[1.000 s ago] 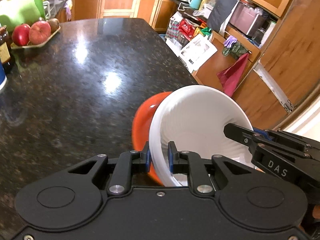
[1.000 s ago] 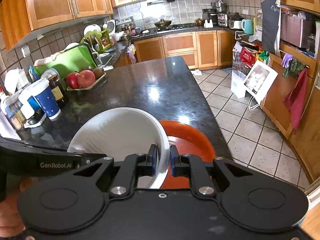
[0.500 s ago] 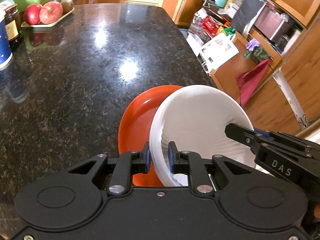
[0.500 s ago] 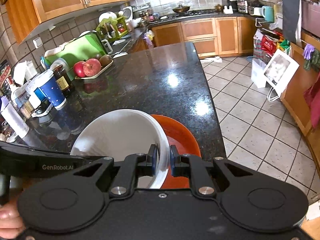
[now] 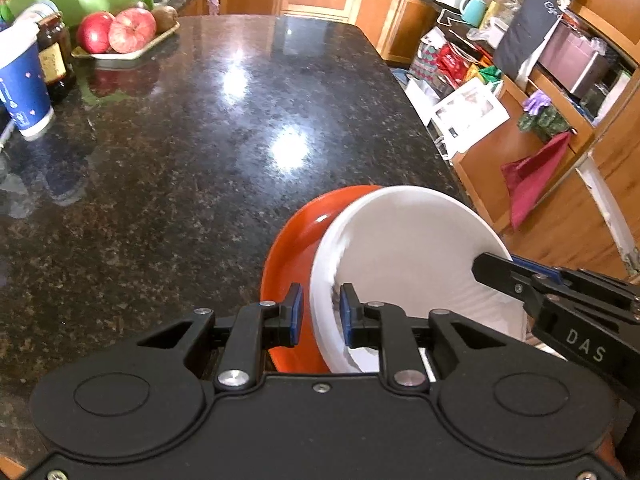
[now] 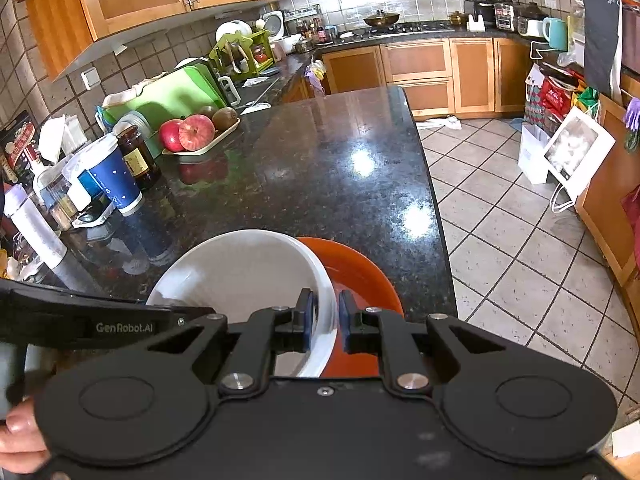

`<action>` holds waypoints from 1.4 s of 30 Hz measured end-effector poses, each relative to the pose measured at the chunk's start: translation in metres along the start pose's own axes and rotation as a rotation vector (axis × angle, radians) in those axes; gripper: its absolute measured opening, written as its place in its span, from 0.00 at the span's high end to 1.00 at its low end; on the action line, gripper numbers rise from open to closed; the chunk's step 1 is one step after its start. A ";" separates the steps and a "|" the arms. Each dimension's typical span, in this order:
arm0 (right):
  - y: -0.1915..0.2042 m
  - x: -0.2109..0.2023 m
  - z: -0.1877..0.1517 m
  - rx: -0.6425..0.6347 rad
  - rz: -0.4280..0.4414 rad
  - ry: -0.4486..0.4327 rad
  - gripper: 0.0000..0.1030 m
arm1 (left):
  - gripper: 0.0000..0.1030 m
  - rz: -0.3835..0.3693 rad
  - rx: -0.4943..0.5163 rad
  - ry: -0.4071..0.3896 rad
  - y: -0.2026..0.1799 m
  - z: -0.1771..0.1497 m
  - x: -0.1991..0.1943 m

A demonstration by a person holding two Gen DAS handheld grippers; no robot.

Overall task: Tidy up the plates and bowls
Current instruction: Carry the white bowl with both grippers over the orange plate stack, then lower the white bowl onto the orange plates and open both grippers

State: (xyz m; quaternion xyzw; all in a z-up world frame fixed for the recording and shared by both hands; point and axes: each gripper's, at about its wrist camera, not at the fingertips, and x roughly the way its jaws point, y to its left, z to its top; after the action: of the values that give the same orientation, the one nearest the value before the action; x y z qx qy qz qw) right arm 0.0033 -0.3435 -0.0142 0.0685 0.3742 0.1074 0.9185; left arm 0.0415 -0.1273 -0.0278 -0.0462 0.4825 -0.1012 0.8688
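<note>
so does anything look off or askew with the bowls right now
Nothing is spilled or broken. The white bowl sits tilted and off-centre in the orange bowl, which lies at the counter edge. Both the left gripper and right gripper have jaws straddling the white rim.

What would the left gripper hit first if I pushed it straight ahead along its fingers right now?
Little beyond what it holds: the left gripper grips the near rim of the white bowl, the orange plate just beneath. Past them lies bare granite countertop. Depth is uncertain, but it probably meets the countertop first.
</note>
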 end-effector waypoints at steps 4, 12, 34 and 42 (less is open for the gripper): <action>-0.001 -0.001 0.000 -0.001 0.000 -0.006 0.81 | 0.69 0.022 0.006 -0.010 -0.002 0.001 -0.001; 0.000 -0.014 0.001 -0.029 -0.012 -0.063 0.77 | 0.57 0.089 0.009 -0.074 -0.006 -0.001 -0.013; 0.022 -0.063 -0.019 -0.110 -0.101 -0.241 0.52 | 0.47 0.244 -0.020 -0.342 0.007 -0.025 -0.078; 0.037 -0.076 -0.042 -0.061 -0.147 -0.251 0.51 | 0.47 0.226 0.071 -0.329 0.003 -0.044 -0.081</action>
State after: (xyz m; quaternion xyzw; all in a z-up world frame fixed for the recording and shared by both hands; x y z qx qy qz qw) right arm -0.0845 -0.3250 0.0151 0.0259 0.2570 0.0416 0.9652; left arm -0.0370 -0.1055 0.0152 0.0228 0.3325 -0.0111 0.9427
